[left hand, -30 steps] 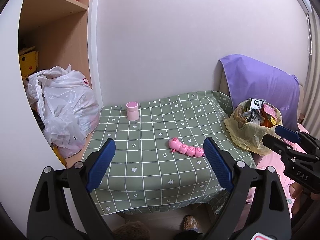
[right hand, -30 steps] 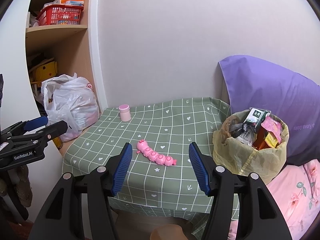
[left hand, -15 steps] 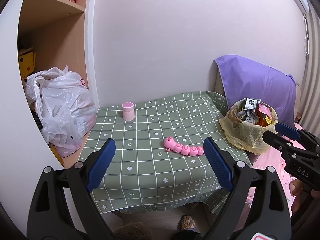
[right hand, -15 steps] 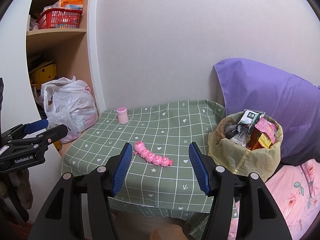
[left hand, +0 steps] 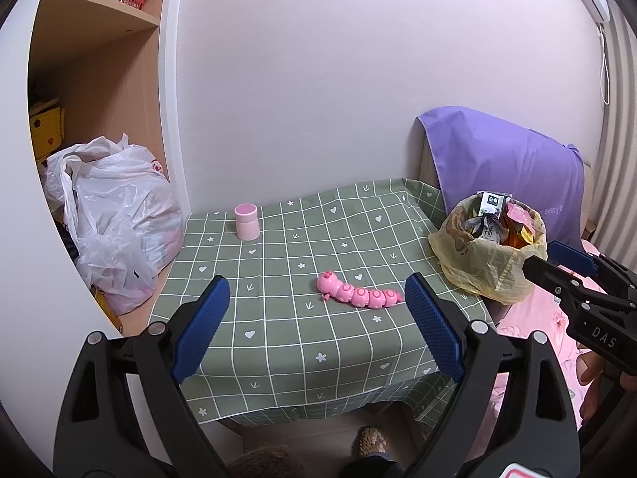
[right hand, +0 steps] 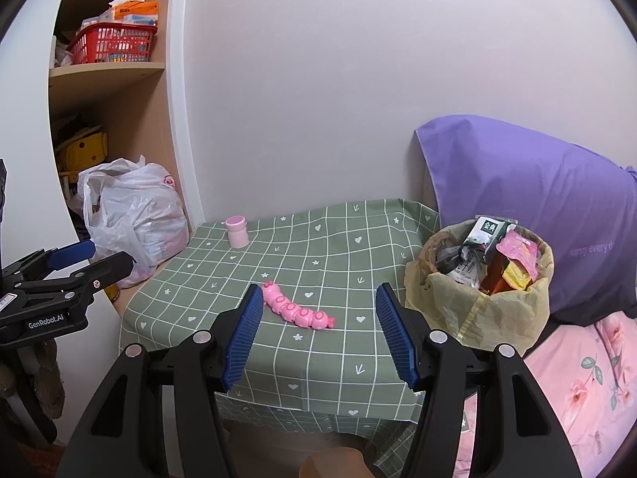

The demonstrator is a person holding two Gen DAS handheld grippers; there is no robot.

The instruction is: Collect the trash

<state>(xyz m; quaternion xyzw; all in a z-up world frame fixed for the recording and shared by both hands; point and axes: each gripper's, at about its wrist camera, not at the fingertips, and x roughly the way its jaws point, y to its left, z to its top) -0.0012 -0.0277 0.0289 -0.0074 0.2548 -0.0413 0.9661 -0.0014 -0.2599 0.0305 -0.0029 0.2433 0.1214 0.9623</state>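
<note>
— Two grippers, both empty on my feed. My left gripper (left hand: 314, 326) has its blue pads spread wide, held back from the near edge of the table (left hand: 278, 342). My right gripper (right hand: 318, 334) is parted as well, nothing between its fingers.

— Where's the trash?

— In the bin (right hand: 481, 298) with the yellow liner, at the table's right corner against the purple pillow (right hand: 537, 215). It's stuffed: a dark carton and pink and orange wrappers stick up above the rim.

— And on the cloth?

— A pink caterpillar toy (right hand: 296, 312) lies near the middle, and a small pink cup (right hand: 237, 232) stands upright towards the back left, well apart from it. Left of the table, a full white plastic bag (left hand: 115, 223) sits in the shelf unit, with a red basket (right hand: 113, 44) on the shelf above.
</note>
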